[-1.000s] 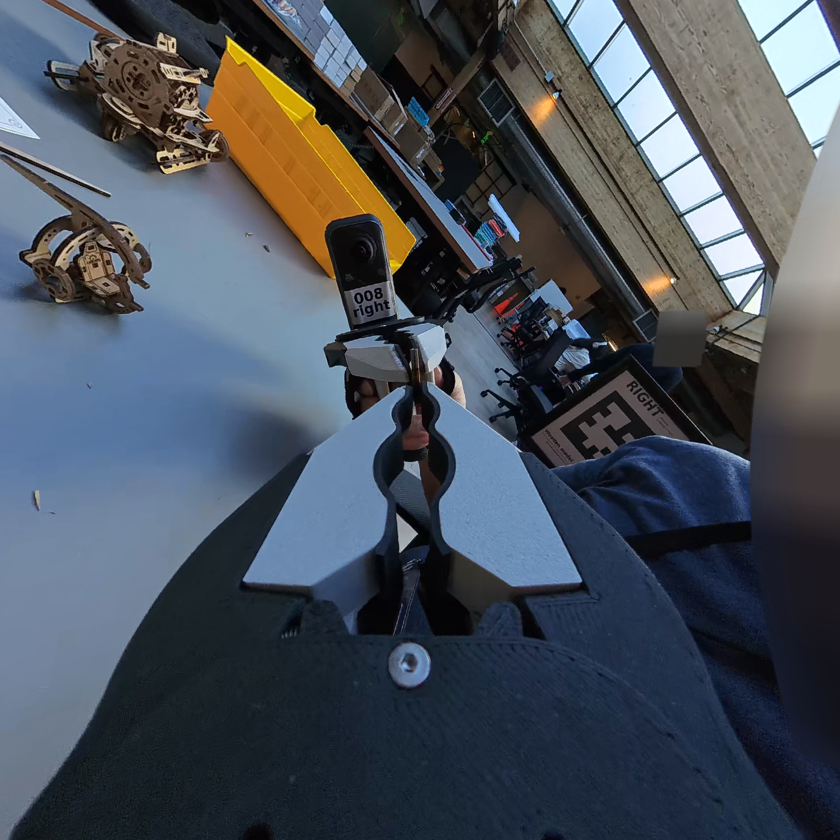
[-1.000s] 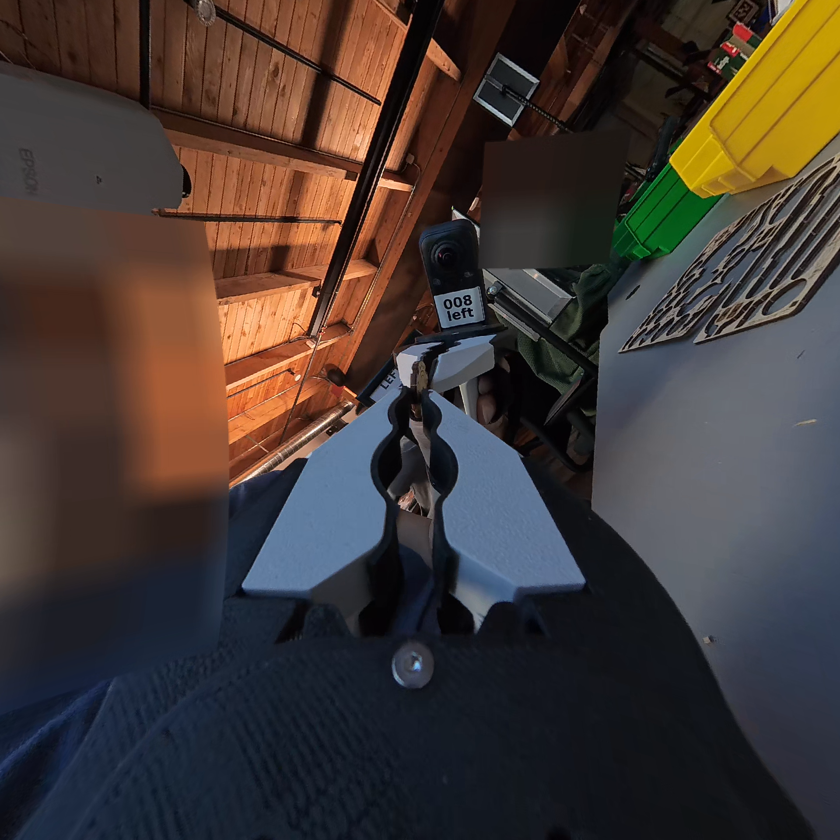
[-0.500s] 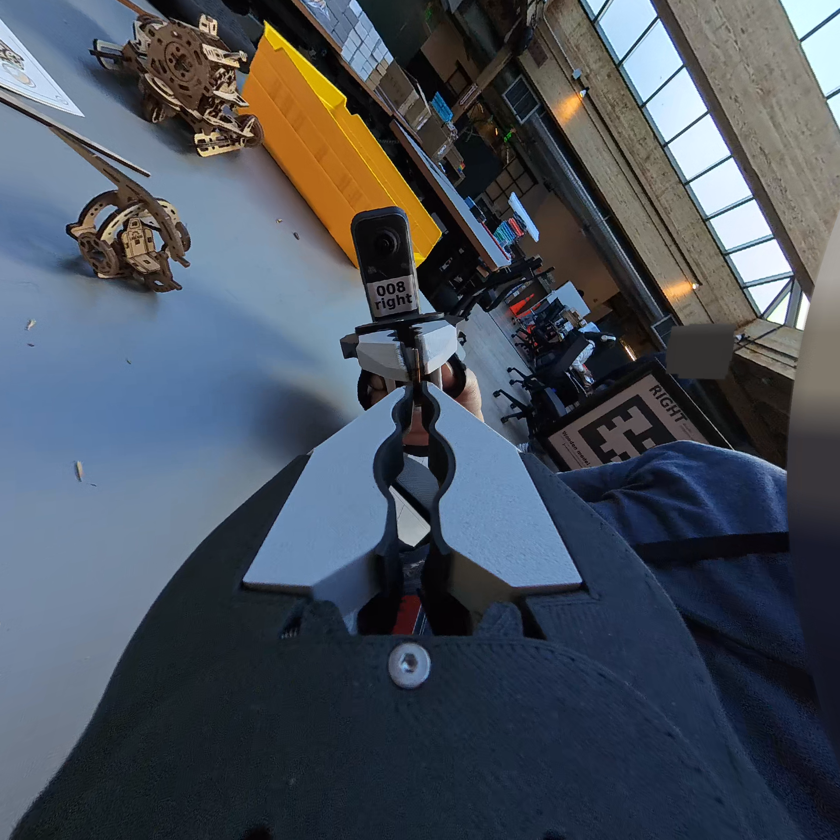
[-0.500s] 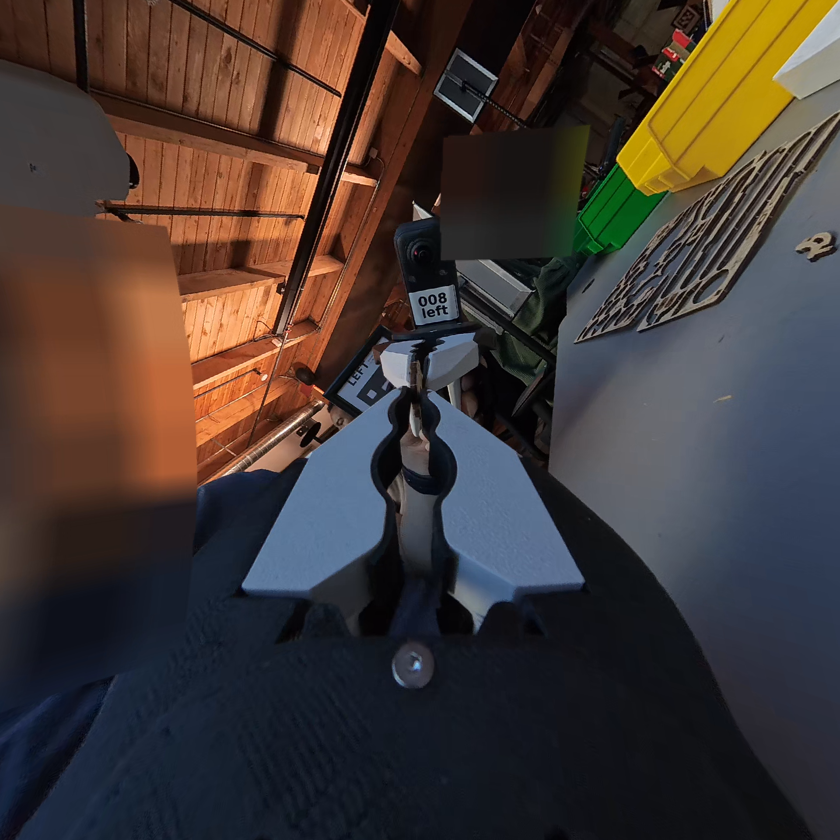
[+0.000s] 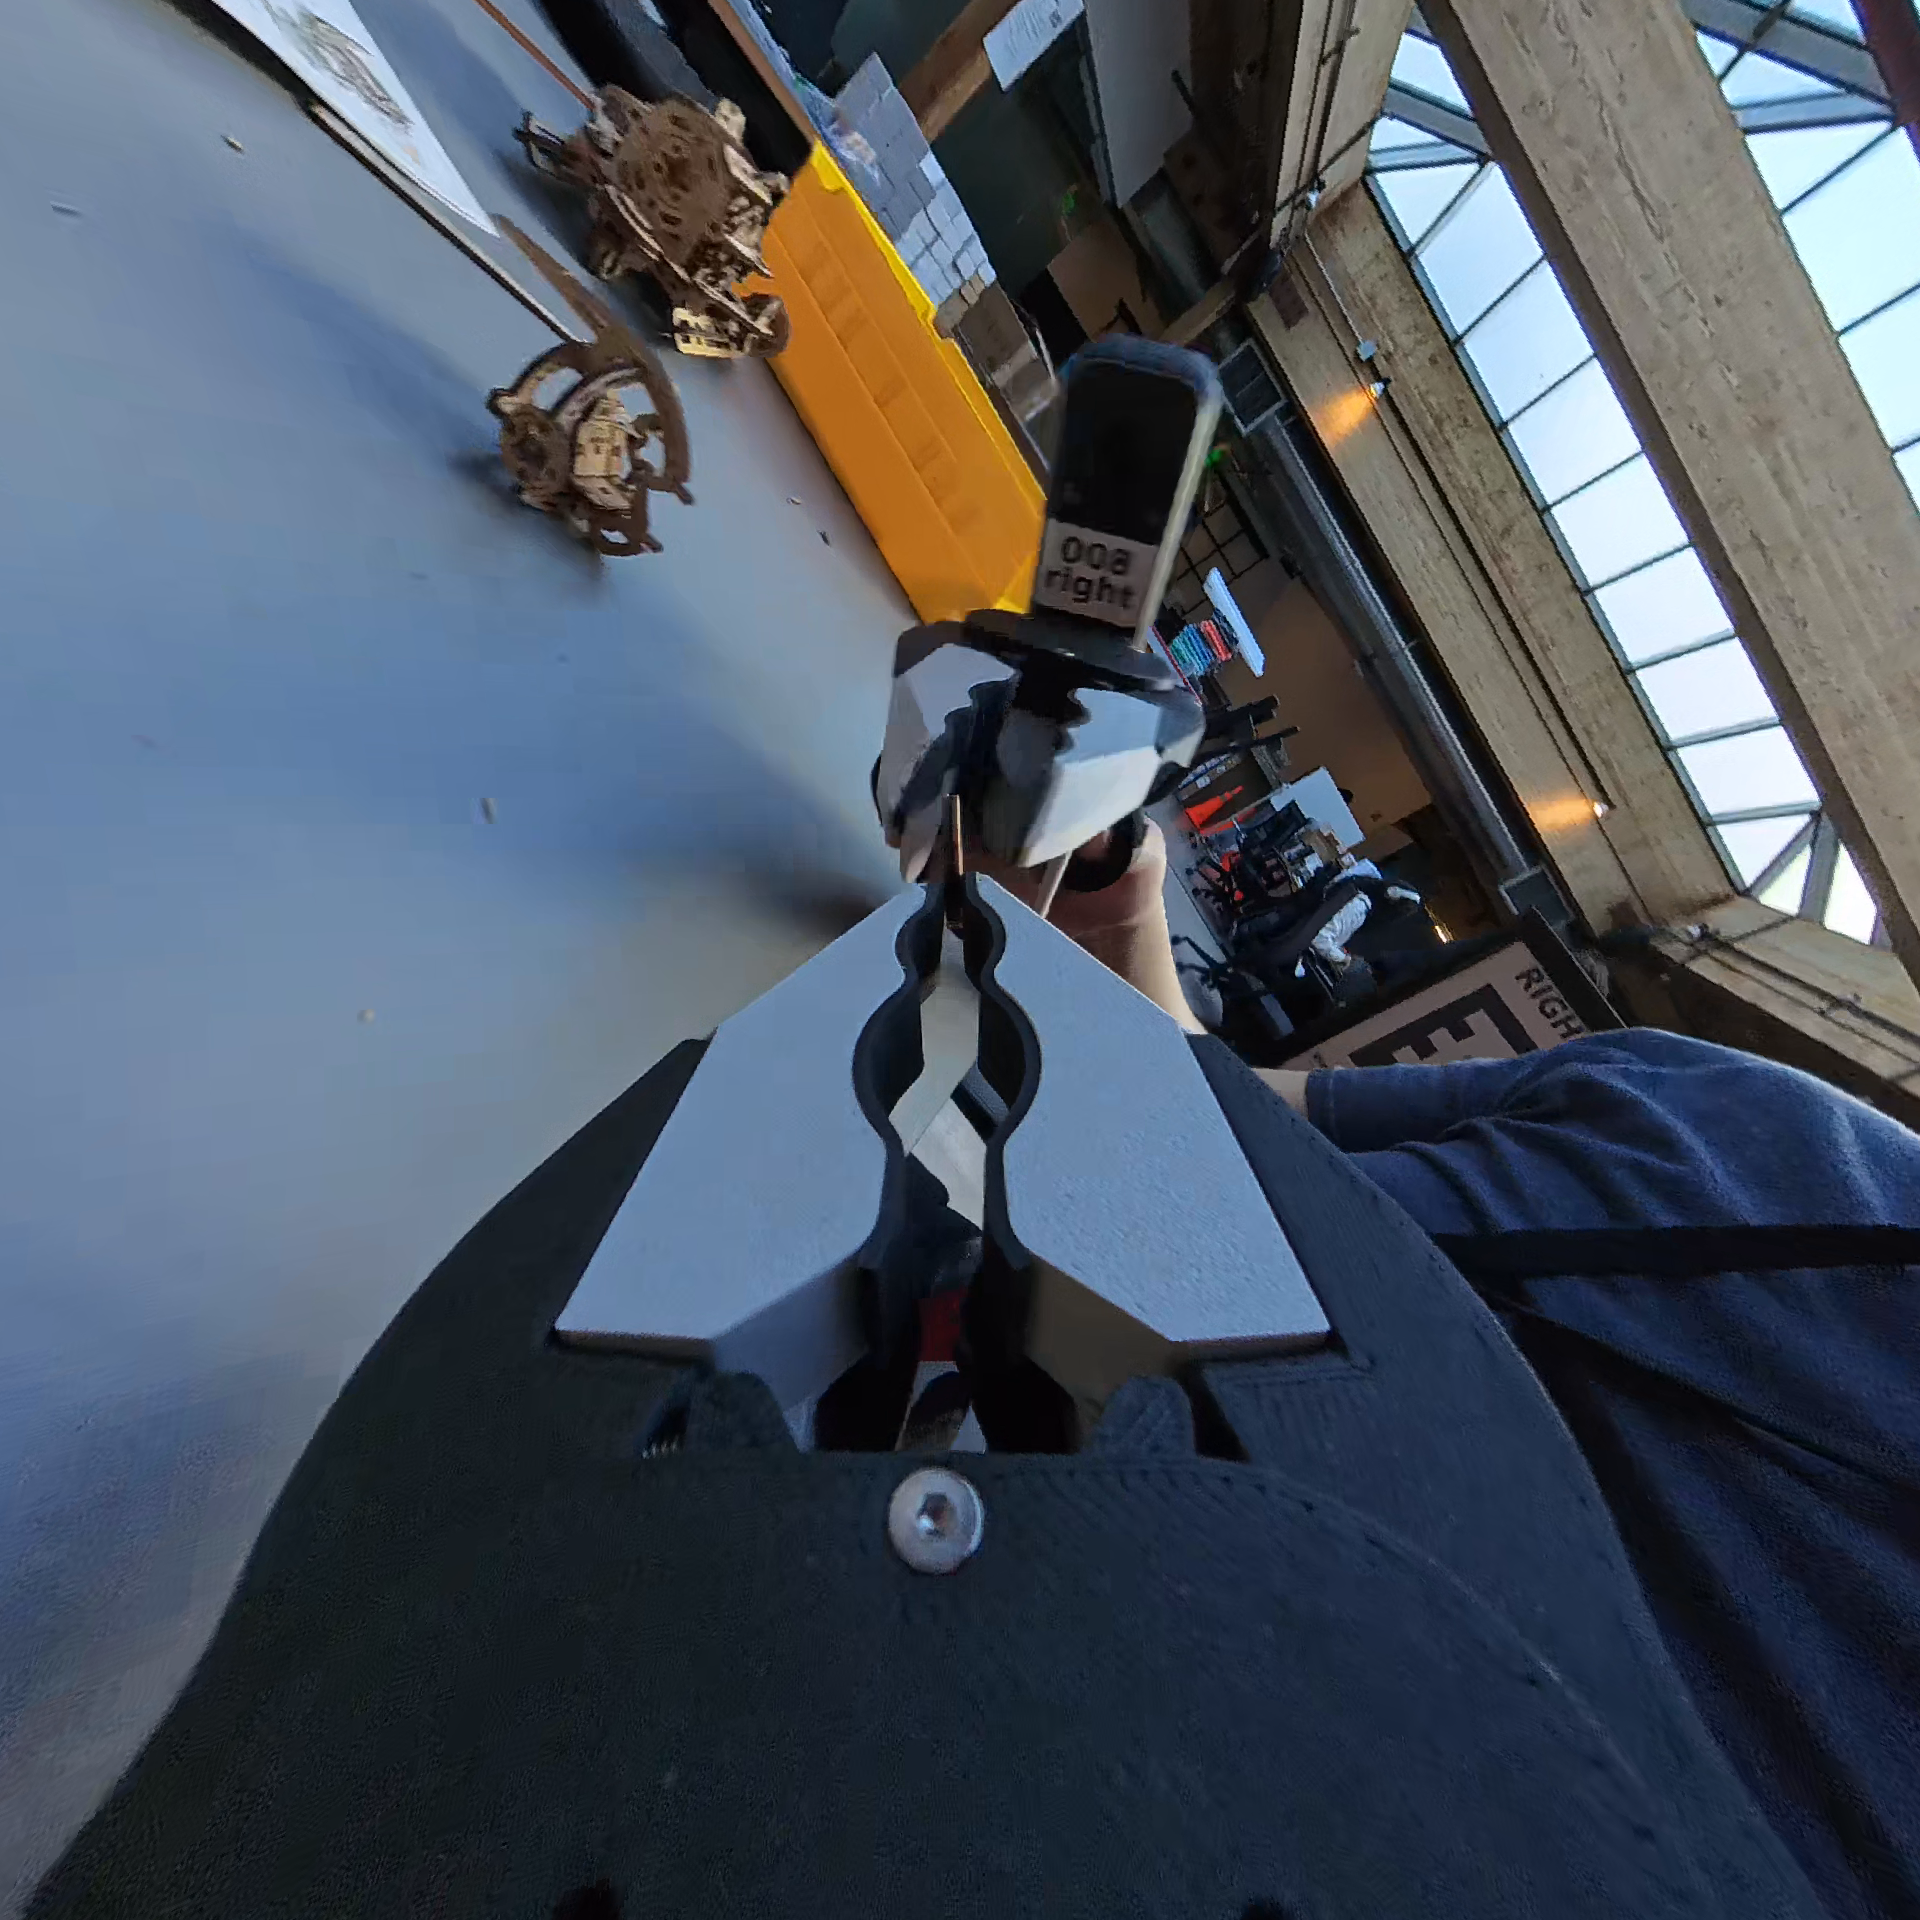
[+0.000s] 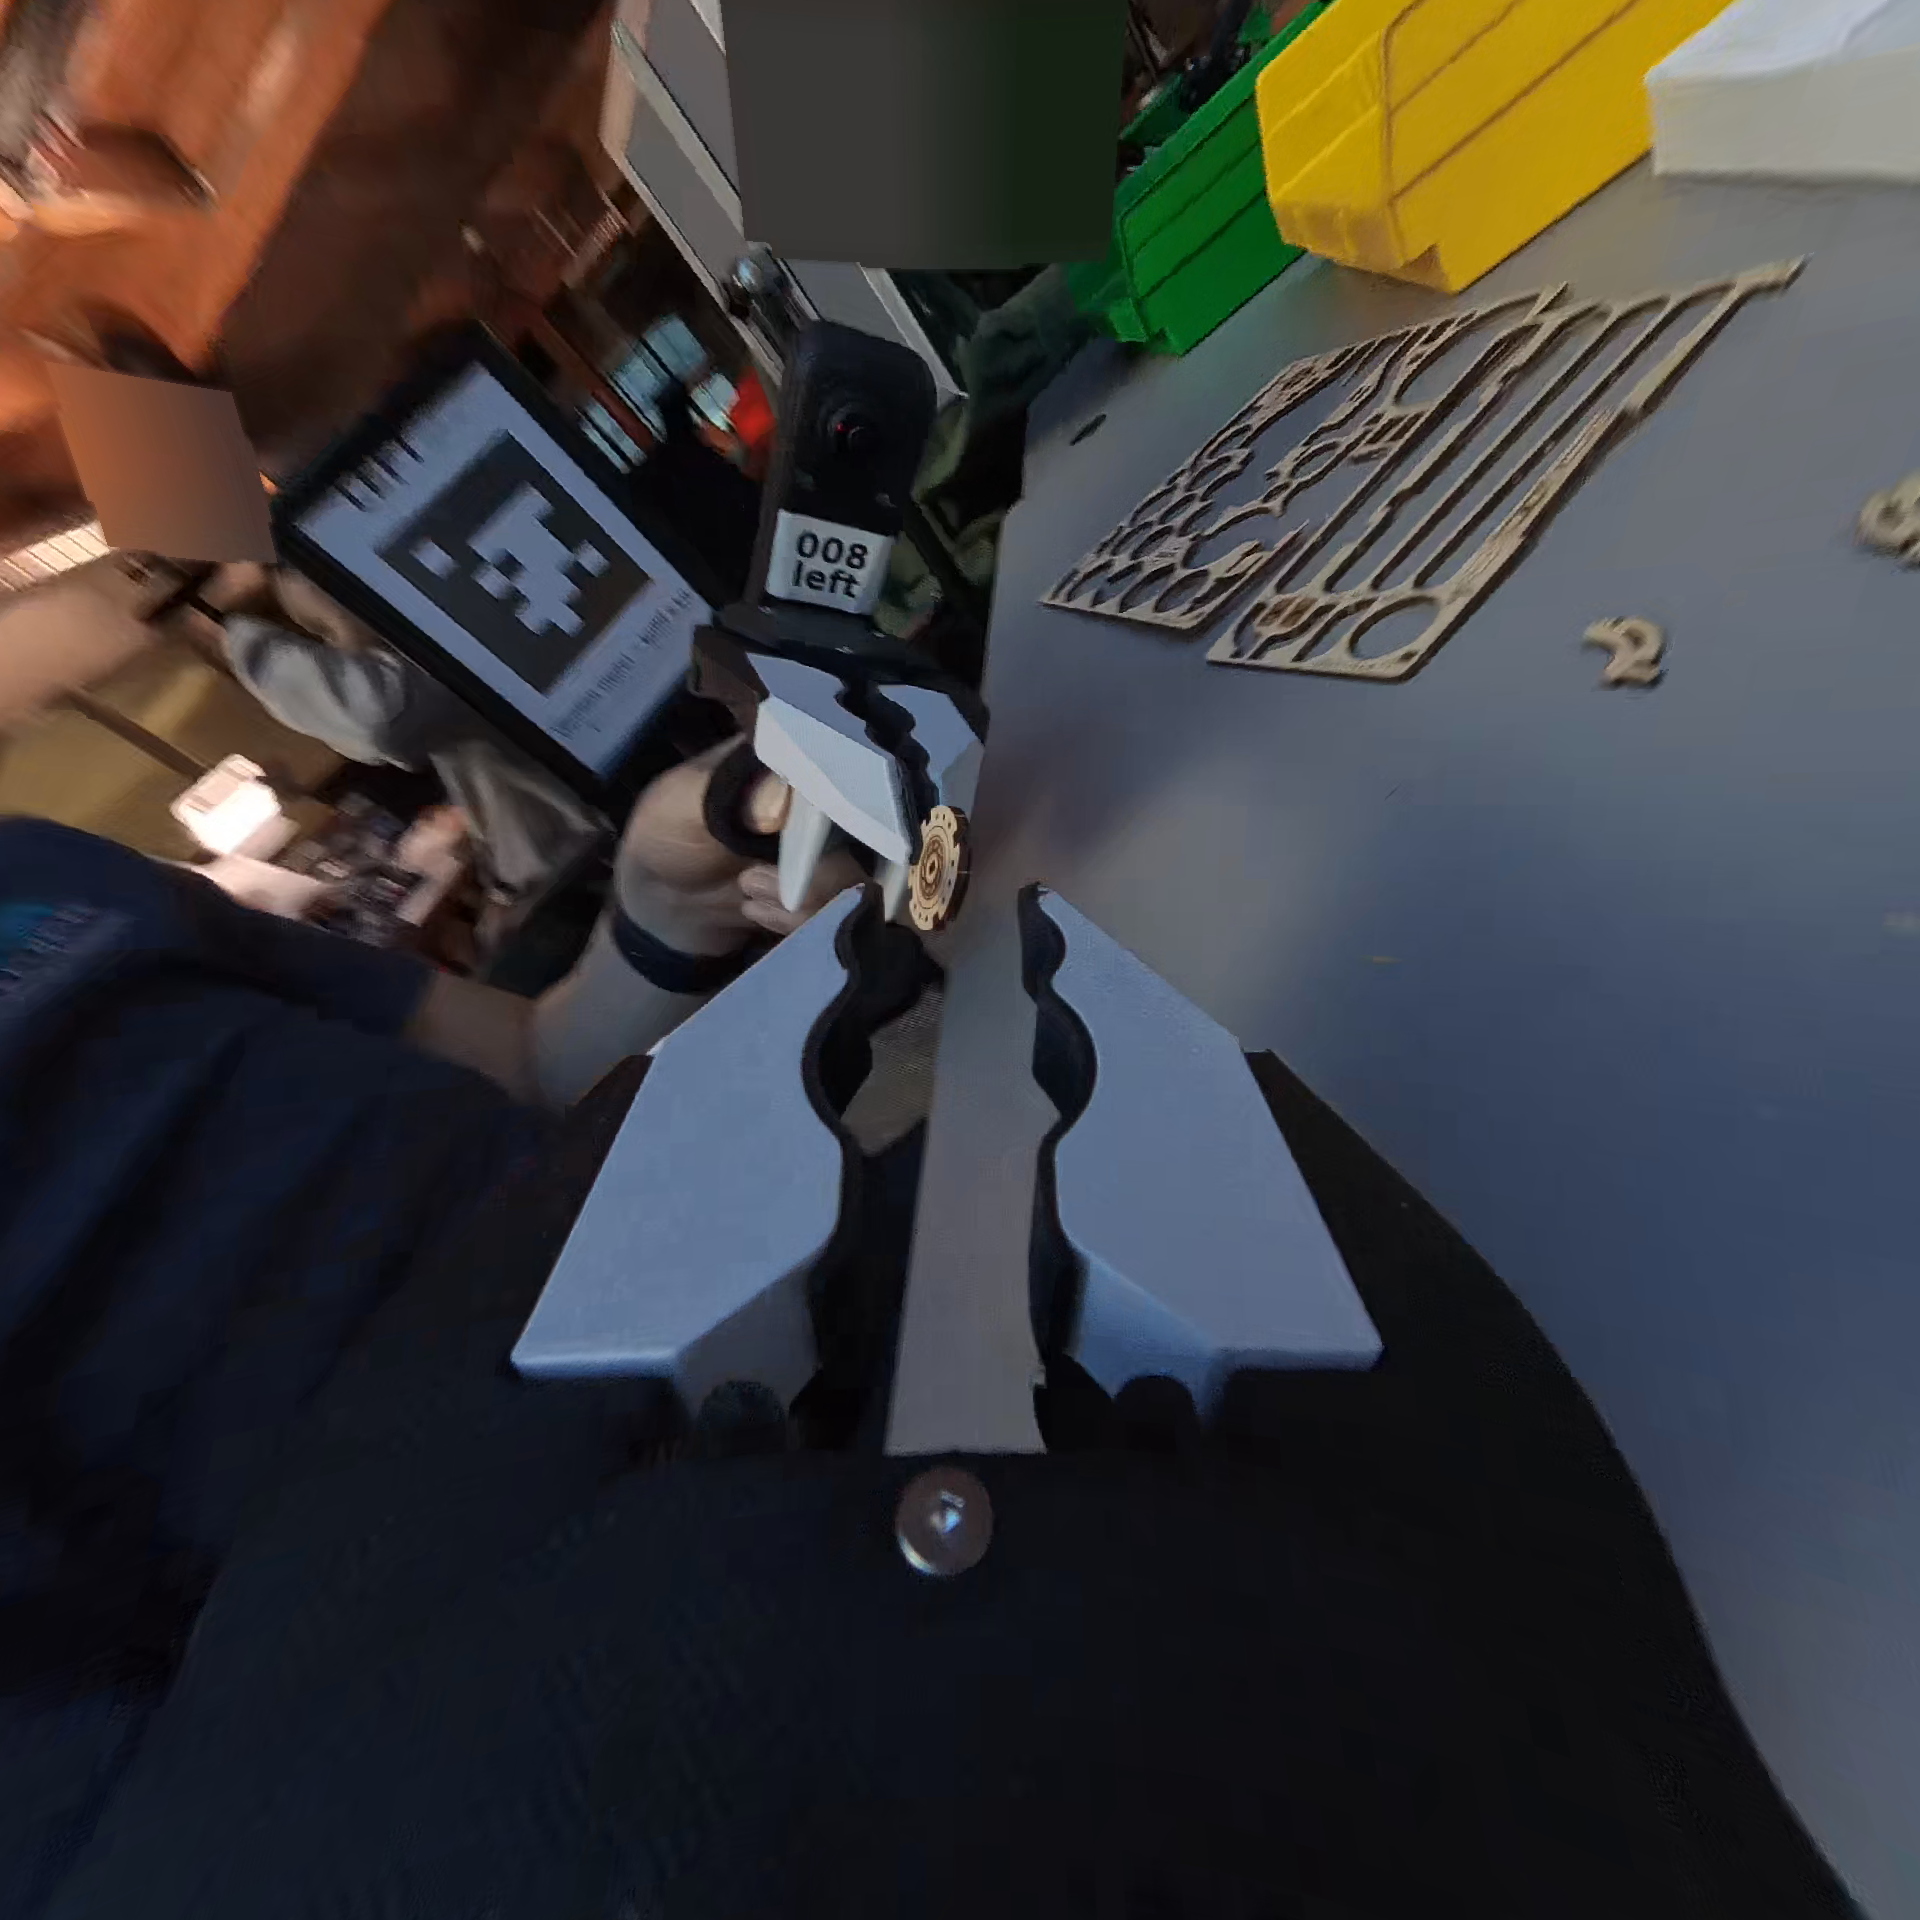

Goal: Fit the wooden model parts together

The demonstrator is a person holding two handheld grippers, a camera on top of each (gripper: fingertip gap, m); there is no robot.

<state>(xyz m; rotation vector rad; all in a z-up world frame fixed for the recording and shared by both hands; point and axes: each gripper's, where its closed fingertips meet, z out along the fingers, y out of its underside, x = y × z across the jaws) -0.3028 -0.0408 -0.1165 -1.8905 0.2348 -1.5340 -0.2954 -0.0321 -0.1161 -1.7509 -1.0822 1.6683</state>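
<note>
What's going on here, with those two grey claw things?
A person holds a gripper in each hand above a grey table, building a wooden model. The left gripper is shut on a small wooden gear. The right gripper is open and empty, its tips close to the gear. Two part-built models and a yellow bin sit on the table, with emptied part sheets nearby.
</note>
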